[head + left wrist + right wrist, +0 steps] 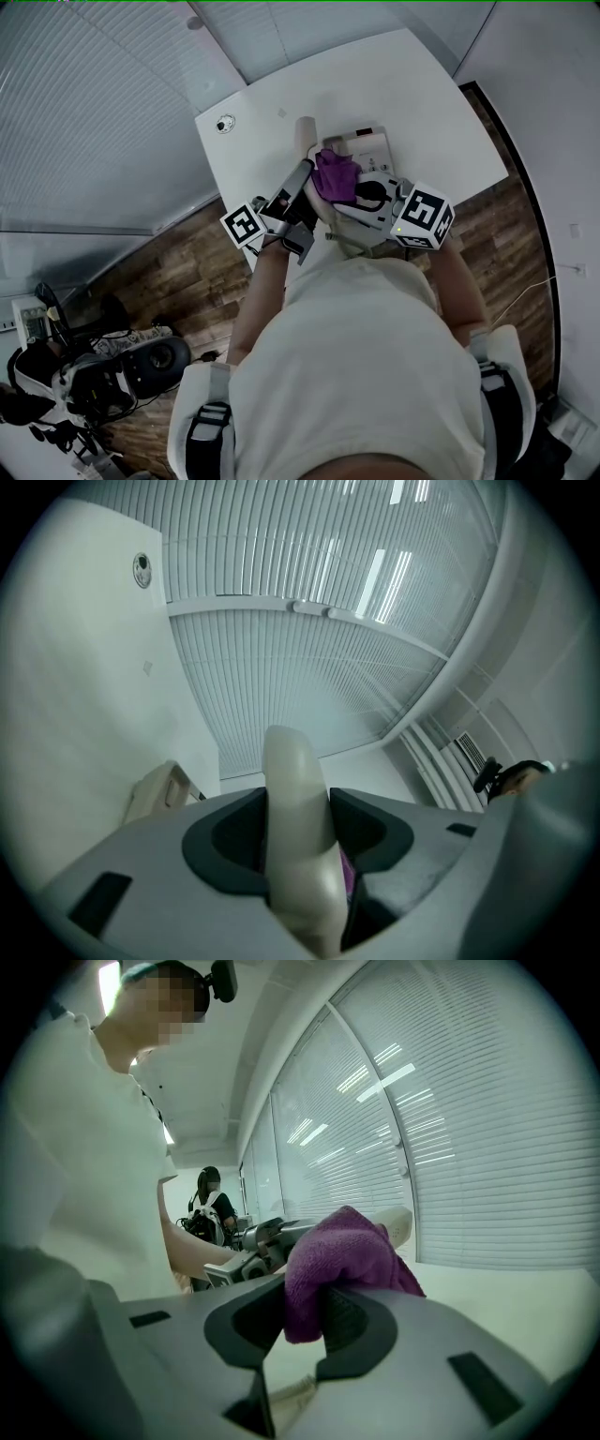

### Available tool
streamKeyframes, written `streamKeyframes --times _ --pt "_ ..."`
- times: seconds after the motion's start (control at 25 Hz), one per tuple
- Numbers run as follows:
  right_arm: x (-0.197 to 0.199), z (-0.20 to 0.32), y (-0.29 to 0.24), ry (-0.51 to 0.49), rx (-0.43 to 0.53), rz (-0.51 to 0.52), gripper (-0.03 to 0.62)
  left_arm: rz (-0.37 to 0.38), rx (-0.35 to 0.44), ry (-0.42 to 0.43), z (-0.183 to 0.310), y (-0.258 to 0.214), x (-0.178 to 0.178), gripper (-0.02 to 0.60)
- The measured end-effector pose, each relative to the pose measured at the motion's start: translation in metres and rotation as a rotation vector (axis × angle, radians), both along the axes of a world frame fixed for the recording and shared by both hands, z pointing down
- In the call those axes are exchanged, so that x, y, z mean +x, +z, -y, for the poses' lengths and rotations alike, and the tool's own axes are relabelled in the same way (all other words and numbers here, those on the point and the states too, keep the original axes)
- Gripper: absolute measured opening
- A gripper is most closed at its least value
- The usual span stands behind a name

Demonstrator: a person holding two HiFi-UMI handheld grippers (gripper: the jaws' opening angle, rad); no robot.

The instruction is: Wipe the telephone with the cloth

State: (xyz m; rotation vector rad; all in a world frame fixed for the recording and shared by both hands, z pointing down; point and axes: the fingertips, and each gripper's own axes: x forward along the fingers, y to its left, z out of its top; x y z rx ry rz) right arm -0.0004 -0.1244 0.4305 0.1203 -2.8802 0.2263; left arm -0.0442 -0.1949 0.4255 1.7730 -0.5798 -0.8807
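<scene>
The left gripper has its jaws set wide and clamped on the cream handset, lifted off the telephone base at the upper centre of the head view, on the white table. The right gripper pinches the purple cloth, bunched against the handset's lower part (only one fold is caught between the pads). A hard wipe could pull that fold free. The handset's smooth, rounded shell could twist or slide in the left jaws, and its cord, unseen here, might drag the base.
</scene>
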Motion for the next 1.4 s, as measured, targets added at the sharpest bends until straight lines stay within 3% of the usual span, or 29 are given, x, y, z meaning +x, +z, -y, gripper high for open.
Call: streamKeyframes --times 0.6,1.04,1.4 --pt "0.014 -0.014 0.013 0.022 -0.042 -0.019 0.086 0.038 0.023 -0.007 0.004 -0.004 0.000 0.219" --pt "0.028 -0.039 0.026 0.030 -0.085 -0.061 0.086 0.062 0.009 -0.063 0.002 -0.007 -0.001 0.218" --pt "0.036 -0.038 0.045 0.086 -0.082 -0.118 0.087 0.155 -0.008 -0.105 0.007 0.006 -0.001 0.218"
